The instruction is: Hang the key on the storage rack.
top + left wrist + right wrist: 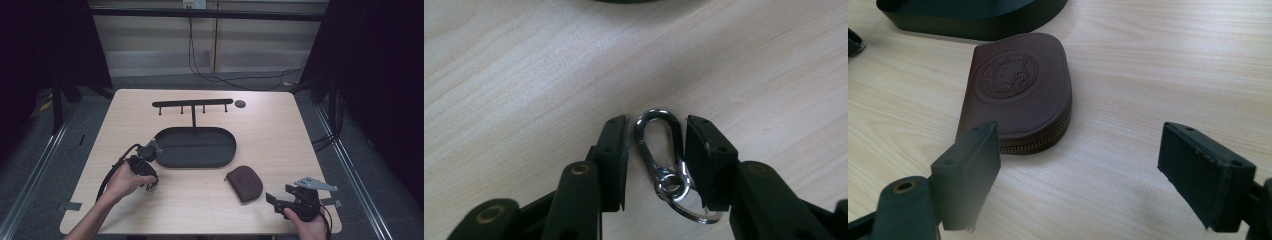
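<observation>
No legible text on pouch [1018,92] emblem

The left gripper [656,155] points down at the table, its jaws narrow but not pressed together. The right gripper [1083,175] rests low with its jaws spread wide.

You have one metal carabiner clip [658,145] with one key ring [689,202] on it, one brown zip pouch [1018,92], one oval black tray [196,147], one four-peg hanger rack [192,103], and one small dark disc [240,104].
</observation>
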Motion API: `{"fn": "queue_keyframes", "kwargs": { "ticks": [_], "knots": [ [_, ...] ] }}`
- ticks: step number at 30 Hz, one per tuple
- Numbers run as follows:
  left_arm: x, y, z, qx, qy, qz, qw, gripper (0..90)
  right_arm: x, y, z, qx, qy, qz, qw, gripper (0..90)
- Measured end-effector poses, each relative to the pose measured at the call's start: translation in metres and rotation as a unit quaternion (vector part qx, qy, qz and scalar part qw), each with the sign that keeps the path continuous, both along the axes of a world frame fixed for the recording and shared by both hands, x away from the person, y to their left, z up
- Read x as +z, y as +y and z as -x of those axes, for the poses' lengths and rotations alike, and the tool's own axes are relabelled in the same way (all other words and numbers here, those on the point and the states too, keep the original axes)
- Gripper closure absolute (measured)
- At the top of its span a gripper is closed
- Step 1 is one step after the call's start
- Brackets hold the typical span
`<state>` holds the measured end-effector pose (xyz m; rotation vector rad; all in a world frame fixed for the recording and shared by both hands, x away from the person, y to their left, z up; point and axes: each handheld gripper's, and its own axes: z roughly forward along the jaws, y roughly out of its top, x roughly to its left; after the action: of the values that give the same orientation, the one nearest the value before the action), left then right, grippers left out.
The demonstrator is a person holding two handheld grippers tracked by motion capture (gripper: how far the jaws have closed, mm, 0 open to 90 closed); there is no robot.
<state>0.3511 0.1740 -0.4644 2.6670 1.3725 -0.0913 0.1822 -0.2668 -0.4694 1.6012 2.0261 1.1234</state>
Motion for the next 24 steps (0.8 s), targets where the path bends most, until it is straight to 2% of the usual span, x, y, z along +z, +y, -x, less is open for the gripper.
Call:
{"fn": "queue_keyframes", "kwargs": {
  "ticks": [6, 7, 10, 15, 24],
  "knots": [
    [0.0, -0.006, 0.0, -0.005, -0.002, -0.018, 0.9998, 61.6, 0.0, 0.0, 0.0, 0.001, 0.0, 0.0, 1.0, 17.2],
    [0.0, -0.009, 0.0, -0.003, 0.0, -0.03, 0.9996, 62.0, 0.0, 0.0, 0.0, 0.001, 0.0, 0.0, 1.0, 17.2],
    [0.0, -0.013, 0.002, -0.001, -0.004, -0.047, 0.9989, 63.1, 0.0, 0.0, 0.0, 0.0, 0.0, 0.003, 1.0, 17.8],
    [0.0, -0.014, 0.002, -0.003, -0.008, -0.047, 0.9989, 64.3, 0.001, 0.001, 0.001, 0.003, -0.005, 0.002, 1.0, 17.8],
    [0.0, -0.016, 0.0, -0.01, 0.0, -0.052, 0.9986, 67.5, 0.001, 0.001, 0.001, 0.003, -0.006, 0.003, 1.0, 17.8]
  ]
}}
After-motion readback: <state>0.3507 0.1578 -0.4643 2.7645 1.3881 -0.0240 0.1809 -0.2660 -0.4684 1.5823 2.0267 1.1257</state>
